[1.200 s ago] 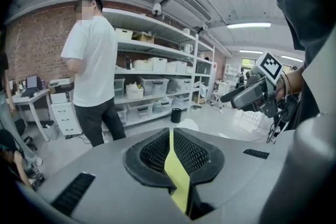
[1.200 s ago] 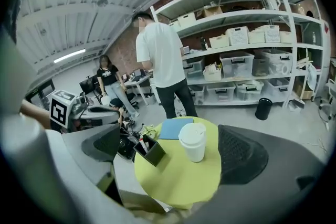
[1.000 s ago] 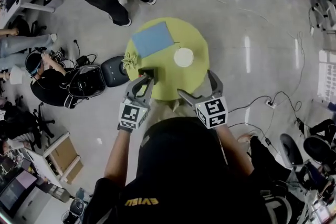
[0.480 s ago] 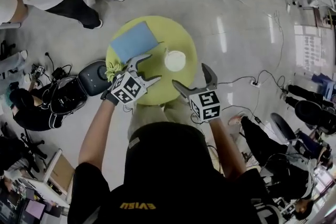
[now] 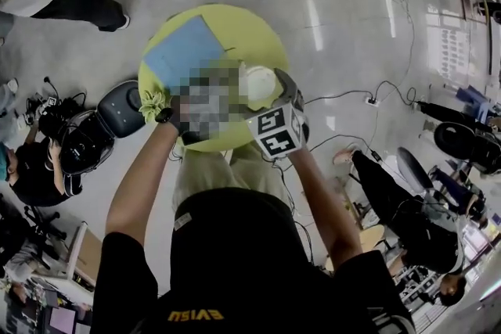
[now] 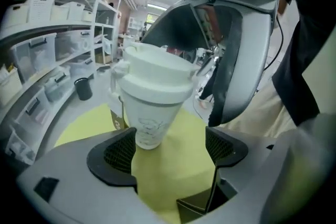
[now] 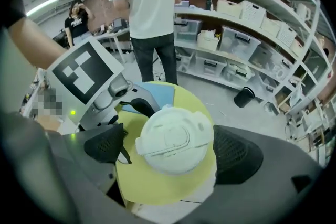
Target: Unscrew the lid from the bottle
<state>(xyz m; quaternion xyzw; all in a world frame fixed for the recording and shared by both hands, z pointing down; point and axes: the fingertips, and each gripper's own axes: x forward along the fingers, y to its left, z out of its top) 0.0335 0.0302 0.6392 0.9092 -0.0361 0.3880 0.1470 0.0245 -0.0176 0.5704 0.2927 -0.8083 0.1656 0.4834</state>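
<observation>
Left tongs (image 6: 169,149) have just been opening and stand wide, the bottle (image 6: 151,113) between them, untouched. Right tongs (image 7: 172,150), narrowed a touch but open, hang over the lid (image 7: 173,139), gaps on both sides. The bottle stands upright on the green worktop (image 5: 250,31). I'd call this the approach: next, one pair clamps the body, the other closes on the lid and twists.

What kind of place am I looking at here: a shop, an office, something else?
Probably a lab or workshop: rows of plastic storage bins stand behind, cables trail across a bare polished floor, and a small round table serves as the work spot.
</observation>
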